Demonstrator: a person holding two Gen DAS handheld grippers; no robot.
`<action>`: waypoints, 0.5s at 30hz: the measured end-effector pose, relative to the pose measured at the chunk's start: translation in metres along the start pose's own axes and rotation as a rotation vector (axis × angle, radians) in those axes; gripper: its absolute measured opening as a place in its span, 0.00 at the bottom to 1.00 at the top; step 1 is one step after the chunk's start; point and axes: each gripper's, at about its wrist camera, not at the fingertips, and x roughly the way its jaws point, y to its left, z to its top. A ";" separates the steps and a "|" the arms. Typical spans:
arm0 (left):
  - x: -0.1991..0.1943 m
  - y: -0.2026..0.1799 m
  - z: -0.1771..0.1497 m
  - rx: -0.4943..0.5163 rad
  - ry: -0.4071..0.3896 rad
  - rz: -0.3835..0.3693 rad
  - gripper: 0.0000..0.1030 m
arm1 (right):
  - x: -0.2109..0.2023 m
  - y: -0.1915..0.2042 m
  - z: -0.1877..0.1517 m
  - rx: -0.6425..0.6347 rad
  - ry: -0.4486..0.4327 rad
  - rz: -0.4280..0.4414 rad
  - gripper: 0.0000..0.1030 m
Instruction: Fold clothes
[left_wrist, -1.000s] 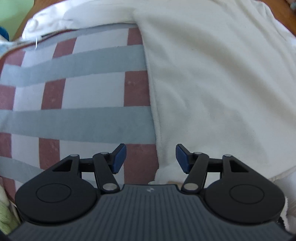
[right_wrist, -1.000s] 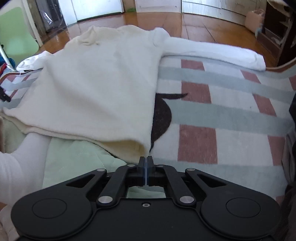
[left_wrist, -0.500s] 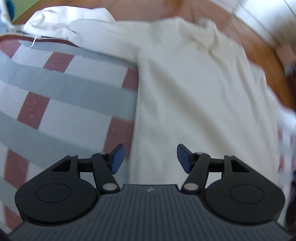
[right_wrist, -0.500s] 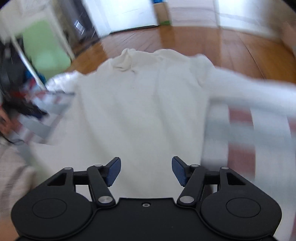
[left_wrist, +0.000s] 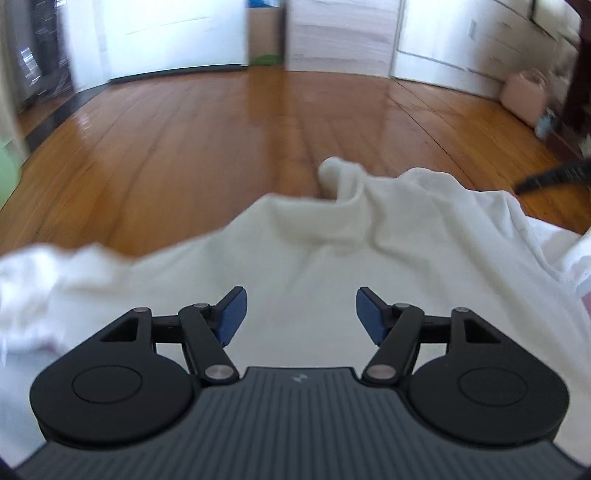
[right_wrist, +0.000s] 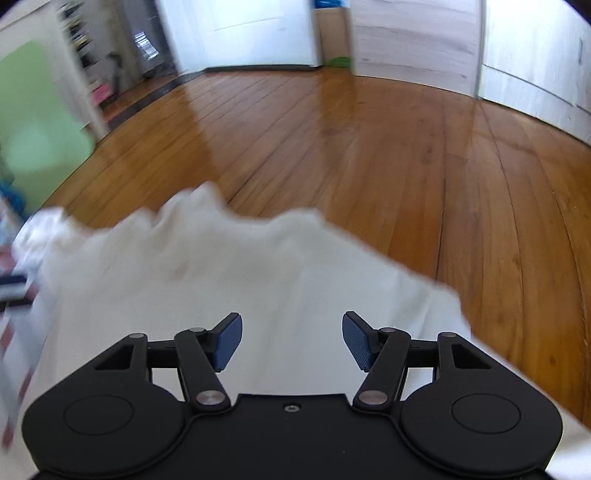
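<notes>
The cream garment (left_wrist: 332, 266) is spread flat, unfolded; near its collar, left gripper (left_wrist: 297, 314) jaws are opening, right gripper (right_wrist: 291, 341) jaws apart, both empty.

Cream garment (left_wrist: 332, 266) lies on striped blanket (right_wrist: 14, 314).

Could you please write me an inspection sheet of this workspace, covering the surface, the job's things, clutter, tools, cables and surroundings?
Surface: mostly hidden under cloth; a checked cover shows at the left edge of the right wrist view.
Job's things: a white garment lies spread out, with its collar at the far edge.
Clutter: rumpled white cloth at the left; what it is cannot be told.
Tools: left tool is opening, nothing between its pads; right tool is open and empty. Both are above the garment.
Cables: nothing seen.
Surroundings: wooden floor, white doors, a green panel.
</notes>
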 end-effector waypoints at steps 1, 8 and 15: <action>0.015 0.000 0.015 -0.008 0.012 -0.023 0.63 | 0.008 -0.008 0.012 0.044 -0.012 0.022 0.64; 0.113 0.020 0.097 -0.282 0.046 -0.260 0.63 | 0.071 -0.055 0.059 0.308 0.062 0.222 0.64; 0.207 0.018 0.113 -0.414 0.183 -0.342 0.63 | 0.150 -0.051 0.076 0.288 0.159 0.209 0.66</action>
